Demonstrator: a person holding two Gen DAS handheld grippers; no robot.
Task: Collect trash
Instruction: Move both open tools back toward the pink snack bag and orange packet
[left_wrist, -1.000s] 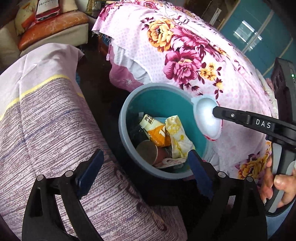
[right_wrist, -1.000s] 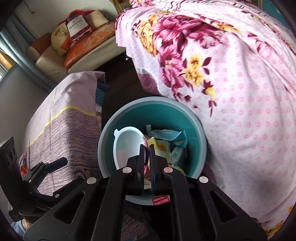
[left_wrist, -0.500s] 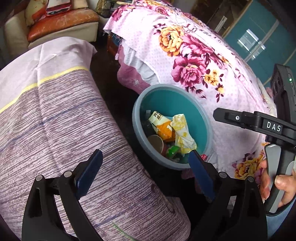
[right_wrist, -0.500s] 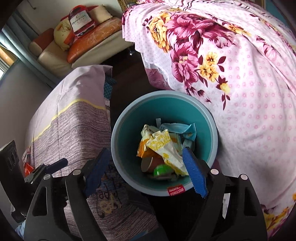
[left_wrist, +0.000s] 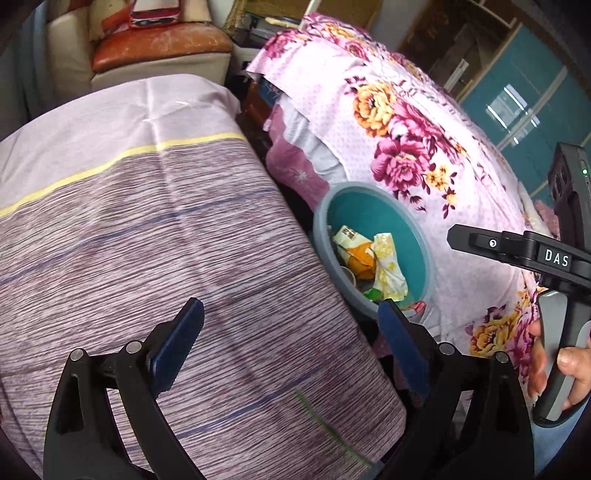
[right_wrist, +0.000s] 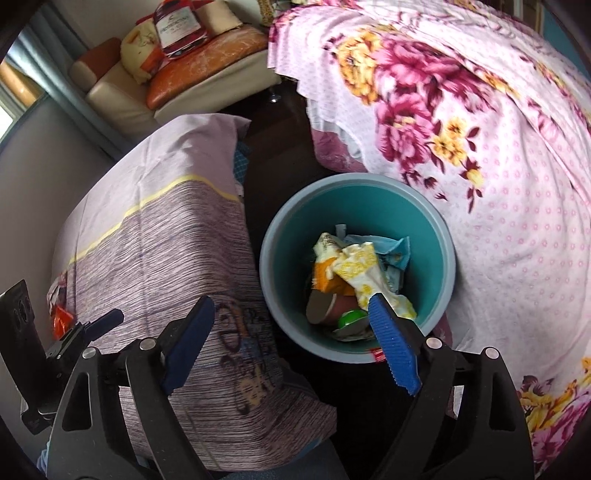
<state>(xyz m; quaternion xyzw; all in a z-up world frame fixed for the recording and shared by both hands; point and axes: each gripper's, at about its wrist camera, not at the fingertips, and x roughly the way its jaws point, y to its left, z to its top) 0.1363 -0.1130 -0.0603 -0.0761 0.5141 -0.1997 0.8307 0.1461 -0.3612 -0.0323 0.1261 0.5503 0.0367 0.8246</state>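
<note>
A round bin (right_wrist: 441, 236) with a grey rim and teal inside stands on the dark floor between two covered pieces of furniture. It holds several wrappers (right_wrist: 360, 269), a brown paper cup (right_wrist: 325, 308) and a green piece (right_wrist: 351, 318). The bin also shows in the left wrist view (left_wrist: 417, 236). My right gripper (right_wrist: 291, 325) is open and empty, just above the bin's near left rim. My left gripper (left_wrist: 290, 325) is open and empty, over the striped cloth left of the bin. The right gripper also shows from the side in the left wrist view (left_wrist: 454, 236).
A purple striped cloth (left_wrist: 147, 240) covers furniture left of the bin. A pink floral cloth (right_wrist: 498, 147) covers furniture to its right. A sofa with cushions and a red box (right_wrist: 177, 26) stands at the back. An orange wrapper (right_wrist: 61, 321) lies at the far left.
The right gripper opened and let go of a white lid or bowl over the bin; it is no longer in view. Both grippers pulled back and the left one swung left over the striped cloth.
</note>
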